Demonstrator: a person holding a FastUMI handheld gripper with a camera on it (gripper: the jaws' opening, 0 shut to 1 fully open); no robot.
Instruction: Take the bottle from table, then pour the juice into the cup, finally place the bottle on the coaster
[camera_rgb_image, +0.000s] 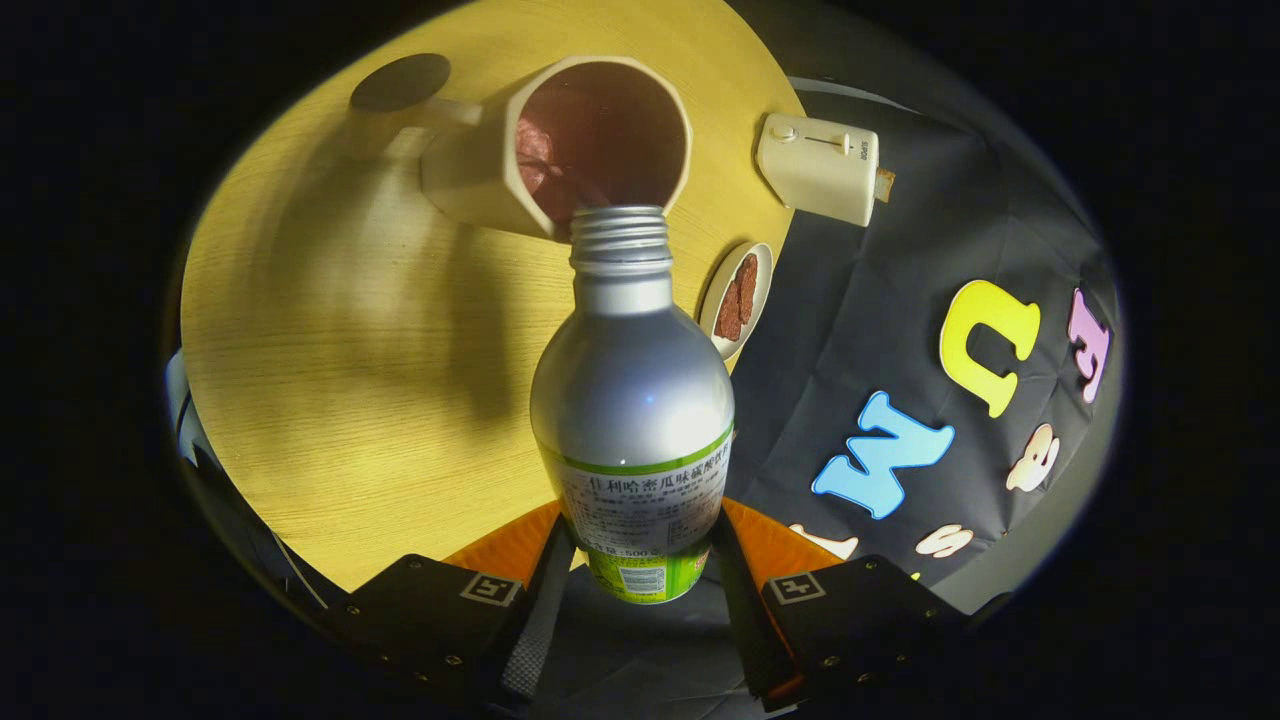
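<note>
Left lay bare table (330, 380) and the dark coaster (400, 82) beyond the cup's handle — clear room for setting down later; the gripper (640, 580) was clamped on the bottle (632, 400), a finger at each side, its open mouth at the cup (560, 150) rim; best to tip slowly, mouth over the opening; right, a dish (738, 300) and a white box (820, 168) sat by the table edge — little room there.

Bottle (632, 400) base hidden between the gripper (640, 585) fingers; its label print too small to tell. Bottle neck covers the near part of the cup (560, 150) rim. Whether liquid flows cannot be told. Coaster (400, 82) dim at the table's (330, 380) far edge. Small dish (737, 298) contents unclear.
</note>
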